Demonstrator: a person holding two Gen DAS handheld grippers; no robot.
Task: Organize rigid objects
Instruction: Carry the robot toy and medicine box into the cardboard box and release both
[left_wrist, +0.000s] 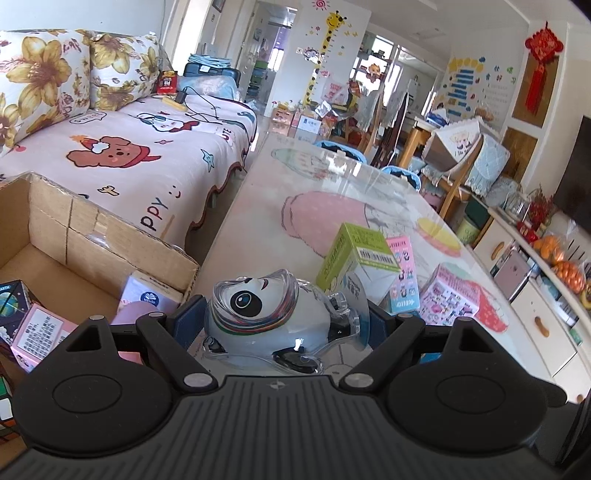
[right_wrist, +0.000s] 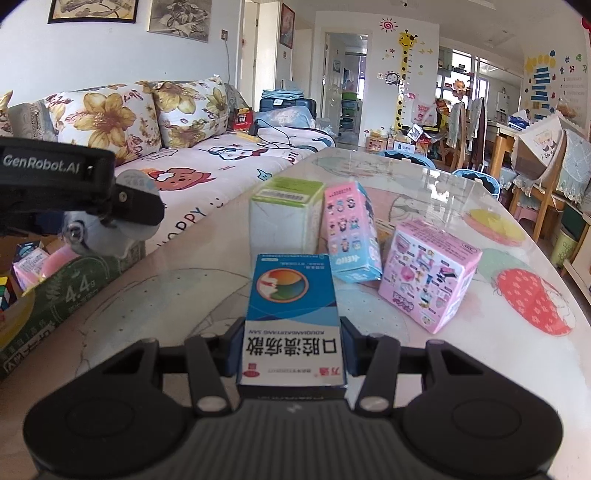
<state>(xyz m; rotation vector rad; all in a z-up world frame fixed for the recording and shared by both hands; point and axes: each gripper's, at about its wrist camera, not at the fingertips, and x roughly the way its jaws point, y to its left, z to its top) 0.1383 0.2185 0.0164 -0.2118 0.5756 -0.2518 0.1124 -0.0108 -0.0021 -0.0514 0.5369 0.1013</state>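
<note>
transfer step judged in hand: panda figure (left_wrist: 266, 317) clamped in left hand-held gripper (left_wrist: 280, 325) beside cardboard box (left_wrist: 110, 236) at lower left; blue medicine box (right_wrist: 293, 314) clamped in right hand-held gripper (right_wrist: 291, 354) at lower centre. next: figure to be carried over box, released.

Readable stuff here: the other gripper's black arm (right_wrist: 55, 166) has "GenRobot.AI" printed in white. The blue-and-white medicine box (right_wrist: 293, 321) carries big upside-down Chinese characters, 口腔溃疡散, with a tiny line of Latin letters above them that looks like "KOUQIANGKUIYANG SAN". The green carton side (right_wrist: 70, 291) at the left shows "4.4" with a small "g". The sofa cover (left_wrist: 155, 192) has "ppy :)" at its edge, "HOPPY" in the right wrist view, plus part of "CUTE". A dark cube box (left_wrist: 9, 299) in the cardboard box says "EARTH". The blue-pink box (right_wrist: 354, 236) has an upside-down logo I can't make out.
</note>
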